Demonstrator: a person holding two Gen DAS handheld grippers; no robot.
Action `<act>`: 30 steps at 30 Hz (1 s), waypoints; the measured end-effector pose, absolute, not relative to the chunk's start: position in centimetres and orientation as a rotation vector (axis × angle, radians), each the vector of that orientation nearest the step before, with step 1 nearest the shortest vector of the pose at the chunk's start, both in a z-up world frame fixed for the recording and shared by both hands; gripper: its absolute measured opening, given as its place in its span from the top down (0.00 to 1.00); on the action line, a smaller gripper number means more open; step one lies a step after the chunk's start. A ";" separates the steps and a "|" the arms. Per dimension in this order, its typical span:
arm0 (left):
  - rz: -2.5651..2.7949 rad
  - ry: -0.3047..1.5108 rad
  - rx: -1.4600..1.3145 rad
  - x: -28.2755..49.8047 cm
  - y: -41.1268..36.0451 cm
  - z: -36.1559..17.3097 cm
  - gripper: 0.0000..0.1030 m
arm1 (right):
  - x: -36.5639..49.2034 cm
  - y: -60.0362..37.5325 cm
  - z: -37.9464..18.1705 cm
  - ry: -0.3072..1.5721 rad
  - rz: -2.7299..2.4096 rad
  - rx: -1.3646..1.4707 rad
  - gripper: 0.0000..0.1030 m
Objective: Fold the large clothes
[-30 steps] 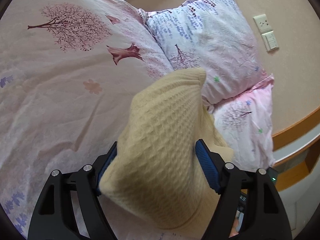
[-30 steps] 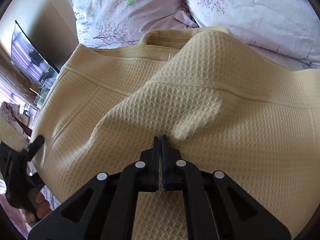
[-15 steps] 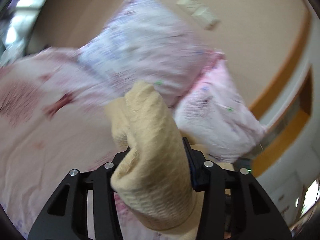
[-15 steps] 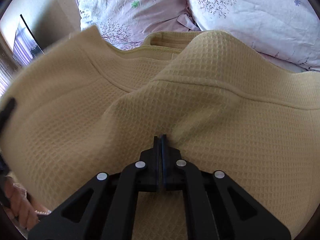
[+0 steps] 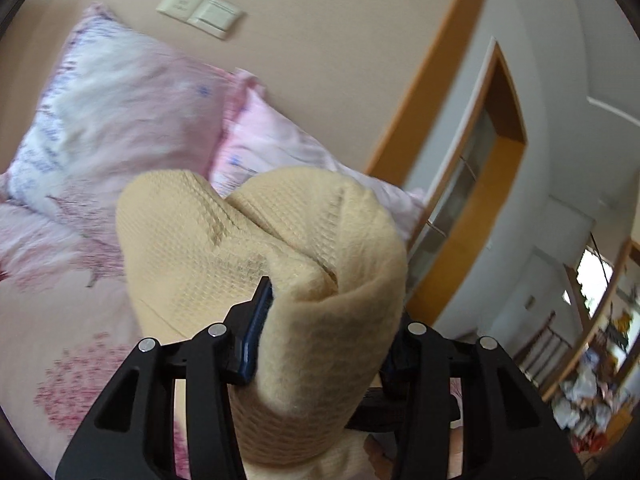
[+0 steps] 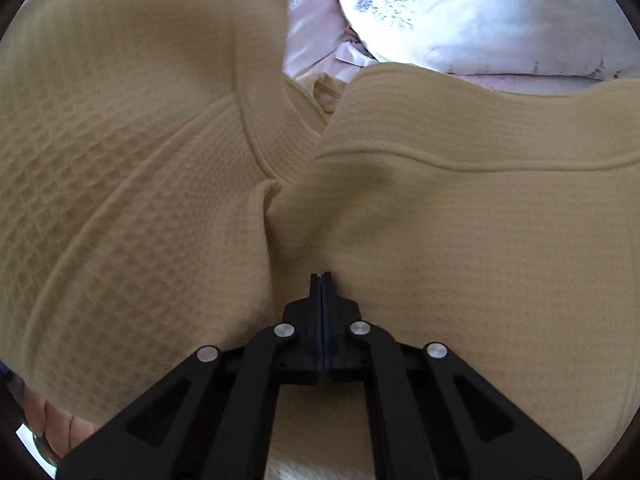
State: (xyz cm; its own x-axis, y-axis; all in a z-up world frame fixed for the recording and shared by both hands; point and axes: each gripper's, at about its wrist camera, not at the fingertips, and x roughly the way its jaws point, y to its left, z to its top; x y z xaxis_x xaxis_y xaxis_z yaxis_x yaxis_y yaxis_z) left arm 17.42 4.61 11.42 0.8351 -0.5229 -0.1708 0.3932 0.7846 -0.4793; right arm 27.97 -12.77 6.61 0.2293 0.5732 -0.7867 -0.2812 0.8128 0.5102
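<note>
A pale yellow waffle-knit garment (image 5: 192, 240) is lifted off the pink bed. My left gripper (image 5: 328, 320) is shut on a thick bunched roll of it; the blue left pad (image 5: 258, 320) presses the cloth, and the right pad is hidden behind the roll. In the right wrist view the same garment (image 6: 480, 232) fills the frame, with its ribbed neckband (image 6: 260, 120) curving down the middle. My right gripper (image 6: 322, 278) is shut, and the fabric creases and gathers right at its tips.
Two floral pillows (image 5: 120, 100) (image 5: 280, 140) lean on the beige wall under a switch plate (image 5: 200, 4). The pink sheet (image 5: 60, 320) spreads to the left. An orange wood trim (image 5: 432, 80) and a cluttered room lie to the right. A hand (image 6: 52, 416) shows at lower left.
My left gripper closed from wide around the cloth to a tight pinch, then rose and rolled toward the wall. In the right view the garment's left side swung up and across the frame.
</note>
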 end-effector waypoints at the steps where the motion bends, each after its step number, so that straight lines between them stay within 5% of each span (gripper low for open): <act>1: -0.524 0.311 -0.424 17.6 3.4 11.4 0.56 | 27.7 -13.5 6.9 1.195 0.590 0.288 0.97; 7: -0.638 0.349 -0.300 18.3 -2.5 10.7 0.56 | 25.3 -22.3 10.2 1.031 0.420 0.320 0.79; 15: -0.680 0.442 -0.085 18.6 -9.6 7.7 0.56 | 23.6 -34.2 14.3 0.904 0.186 0.418 0.68; 19: -0.632 0.438 0.130 17.5 -12.6 6.3 0.56 | 24.5 -34.4 16.5 0.918 0.449 0.534 0.34; 30: -0.555 0.399 0.421 16.1 -15.5 3.9 0.56 | 27.6 -25.0 13.8 1.217 0.738 0.374 0.29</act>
State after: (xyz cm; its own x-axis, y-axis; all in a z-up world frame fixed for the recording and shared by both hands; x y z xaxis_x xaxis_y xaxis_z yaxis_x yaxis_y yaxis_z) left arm 16.13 -15.50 3.89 0.7785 -0.4181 -0.4681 0.5772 0.7698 0.2724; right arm 27.61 -24.99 13.77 0.1569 0.6884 -0.7081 -0.3096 0.7152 0.6267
